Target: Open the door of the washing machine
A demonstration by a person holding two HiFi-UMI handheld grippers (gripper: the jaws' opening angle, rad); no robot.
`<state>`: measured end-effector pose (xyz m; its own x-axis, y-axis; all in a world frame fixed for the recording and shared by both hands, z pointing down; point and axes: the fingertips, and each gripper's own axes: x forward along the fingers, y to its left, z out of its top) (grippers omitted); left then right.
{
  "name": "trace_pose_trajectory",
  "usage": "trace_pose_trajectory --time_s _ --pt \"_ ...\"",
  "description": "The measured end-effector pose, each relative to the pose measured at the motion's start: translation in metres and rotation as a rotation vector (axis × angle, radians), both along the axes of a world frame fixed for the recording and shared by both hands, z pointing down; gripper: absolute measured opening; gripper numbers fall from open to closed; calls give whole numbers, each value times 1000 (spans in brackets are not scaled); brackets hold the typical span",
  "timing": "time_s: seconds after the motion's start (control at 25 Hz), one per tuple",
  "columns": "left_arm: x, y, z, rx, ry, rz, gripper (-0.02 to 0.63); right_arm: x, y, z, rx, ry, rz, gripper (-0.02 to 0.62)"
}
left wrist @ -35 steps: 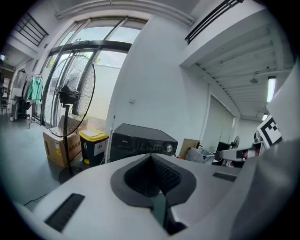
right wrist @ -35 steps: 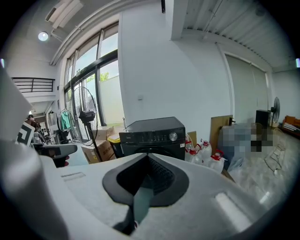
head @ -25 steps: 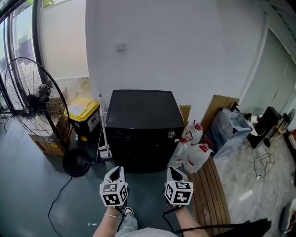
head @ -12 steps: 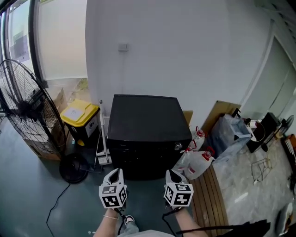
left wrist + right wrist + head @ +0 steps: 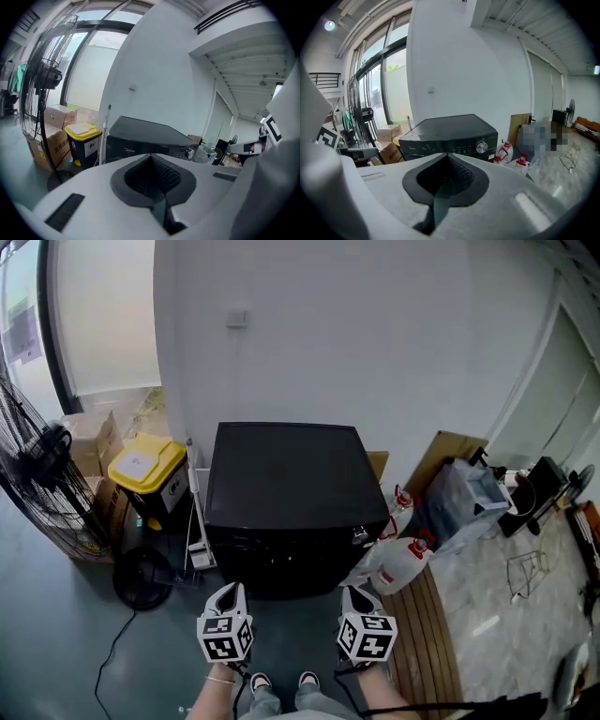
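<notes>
Your left gripper (image 5: 232, 592) and right gripper (image 5: 357, 595) are both clenched shut with nothing between the jaws. Each points at the black washing machine (image 5: 284, 486), left gripper towards its left front corner, right gripper towards its right, and neither touches it. The machine stands on the grey floor (image 5: 66, 634) with its back to the white wall (image 5: 356, 343), straight ahead of your shoes (image 5: 281, 681).

The left gripper view shows the brand "Midea" (image 5: 130, 150) in pale letters on the machine's front. The right gripper view shows a row of small markings, too small to read, beside a silver knob (image 5: 482, 147) at the panel's right end. The door below is hidden behind the gripper bodies.

Left of the machine, a bin with a yellow lid (image 5: 141, 465) carries a white label whose print you cannot read. The cardboard boxes (image 5: 89, 442) beyond it bear dark characters, legible in no view. A pole (image 5: 194, 493) stands between the bin and the machine. A big black fan (image 5: 37, 474) stands at the floor's left edge, and a cable (image 5: 117, 652) trails near it.

At the machine's right front corner are jugs with red caps (image 5: 403, 563), beside a strip of wooden slats (image 5: 427, 634). A brown board (image 5: 450, 451) leans on the wall. A small plate (image 5: 236, 319) sits high on the wall.
</notes>
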<state>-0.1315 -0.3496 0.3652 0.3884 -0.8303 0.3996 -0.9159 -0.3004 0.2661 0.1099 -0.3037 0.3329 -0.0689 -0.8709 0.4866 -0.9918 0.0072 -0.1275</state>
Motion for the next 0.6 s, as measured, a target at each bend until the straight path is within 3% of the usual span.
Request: trace_pose_trajectory --time_s 0.6 --pt "23 -5 57 -101 -61 -32 -3 15 -38 51 -77 -47 -72 6"
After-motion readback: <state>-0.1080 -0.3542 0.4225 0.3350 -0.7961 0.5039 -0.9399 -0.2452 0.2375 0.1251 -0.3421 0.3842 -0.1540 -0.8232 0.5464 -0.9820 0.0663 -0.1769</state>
